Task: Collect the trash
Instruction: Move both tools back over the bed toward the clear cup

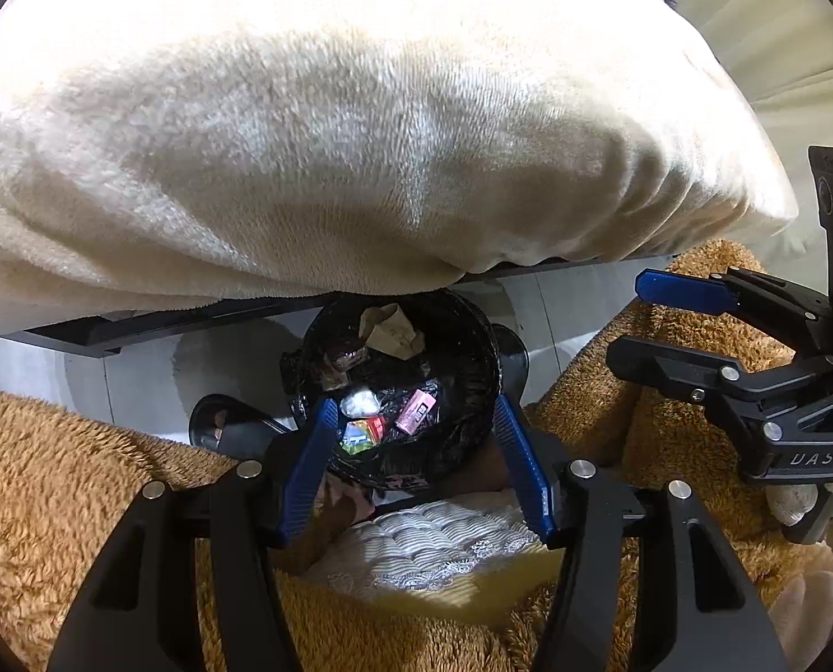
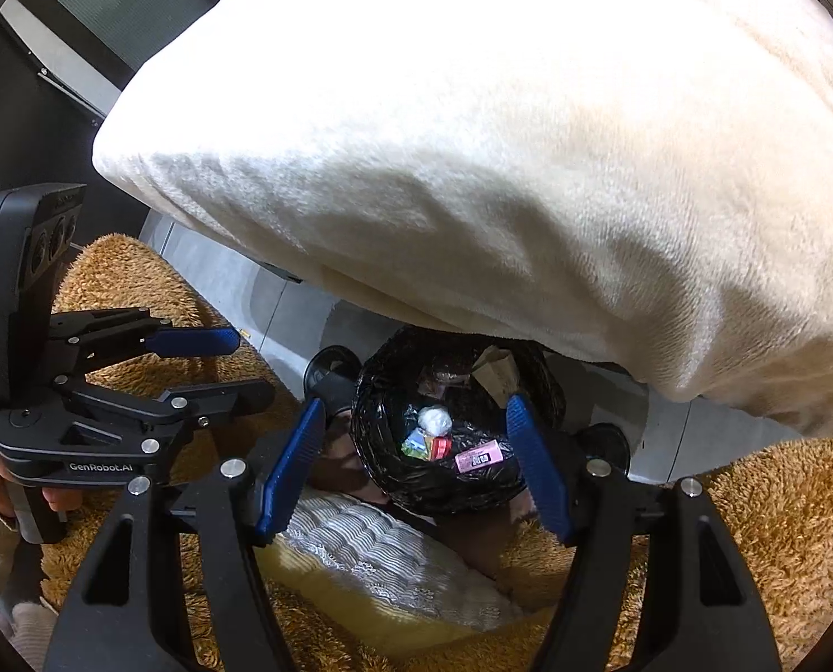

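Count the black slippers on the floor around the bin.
2 in the right wrist view: one slipper left of the trash bin, one slipper at its right. Others may be hidden under the cream blanket.

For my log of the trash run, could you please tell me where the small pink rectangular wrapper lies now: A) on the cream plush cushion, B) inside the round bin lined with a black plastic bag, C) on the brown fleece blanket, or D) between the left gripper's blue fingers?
B: the small pink rectangular wrapper lies on the liner inside the round bin lined with a black plastic bag, among other scraps.
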